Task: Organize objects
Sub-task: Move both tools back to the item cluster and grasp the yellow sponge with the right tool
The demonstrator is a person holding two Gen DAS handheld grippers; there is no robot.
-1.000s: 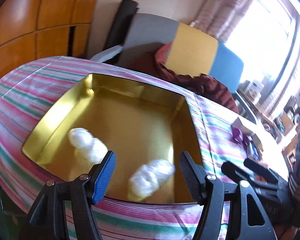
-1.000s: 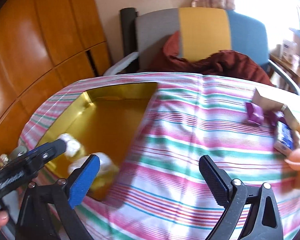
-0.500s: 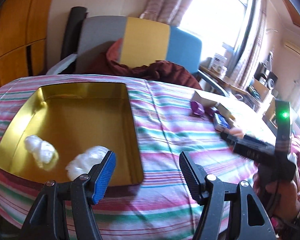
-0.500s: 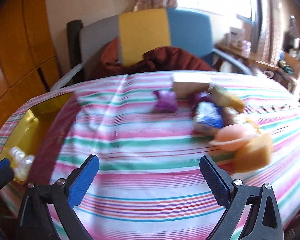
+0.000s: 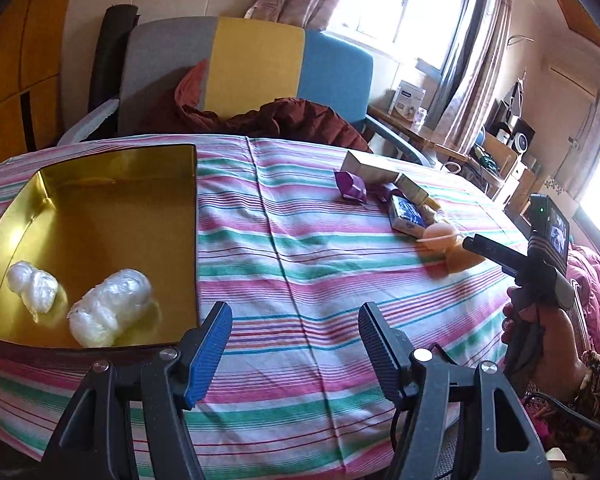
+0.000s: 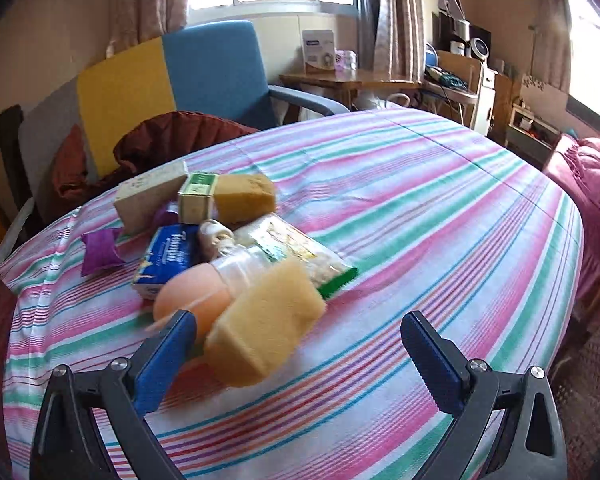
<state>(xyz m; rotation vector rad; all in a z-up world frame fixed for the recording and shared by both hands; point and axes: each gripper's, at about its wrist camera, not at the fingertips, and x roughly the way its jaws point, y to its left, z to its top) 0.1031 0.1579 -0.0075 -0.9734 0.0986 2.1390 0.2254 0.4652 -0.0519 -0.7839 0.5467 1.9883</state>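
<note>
Two white bundles (image 5: pixel 108 312) lie in the gold tin (image 5: pixel 188 208) ahead-left of the empty, spread left gripper (image 5: pixel 296 336); the right gripper (image 6: pixel 300 348), likewise spread and empty, faces the unsorted pile (image 6: pixel 228 240); most work remains.

The bench cloth (image 6: pixel 420 208) was striped pink, green and white. The tin (image 5: pixel 112 208) was gold, holding two white bundles (image 5: pixel 108 312). A sponge (image 6: pixel 260 324) was yellow, a wrapper (image 6: pixel 100 248) purple.
</note>
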